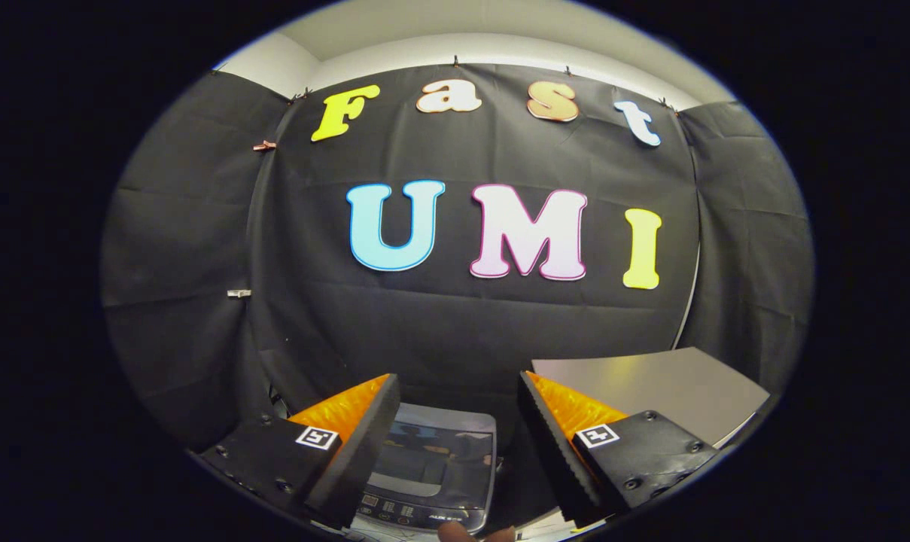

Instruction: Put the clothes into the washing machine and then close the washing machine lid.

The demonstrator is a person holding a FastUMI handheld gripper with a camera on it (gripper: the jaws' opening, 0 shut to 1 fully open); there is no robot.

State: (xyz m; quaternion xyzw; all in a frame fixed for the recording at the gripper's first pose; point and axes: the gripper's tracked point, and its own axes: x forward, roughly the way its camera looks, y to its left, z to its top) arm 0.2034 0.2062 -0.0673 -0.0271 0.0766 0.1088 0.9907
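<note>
- The gripper is held high in the booth, aimed mostly at the black cloth wall, with its two fingers spread wide apart and nothing between the pads.
- The left finger is black, with orange plastic behind its dark ribbed pad and a small square marker on its mount.
- The right finger matches it: a ribbed dark pad, orange backing and a square marker on the black mount with visible screws.
- The washing machine sits low and near, seen between the two fingers and partly covered by the left one.
- The washing machine lid lies flat and closed; it is a dark glossy panel that reflects the surroundings, set in a light grey frame.
- A control strip with small buttons runs along the near side of the machine, closest to the gripper.
- To the right, beyond the right finger, a grey table stands against the cloth wall; its visible top is bare.
- No clothes can be made out from this angle.
- A small part of a hand shows at the very near side, just below the machine's control strip.
- Above the cloth, a pale wall and ceiling are visible.
</note>
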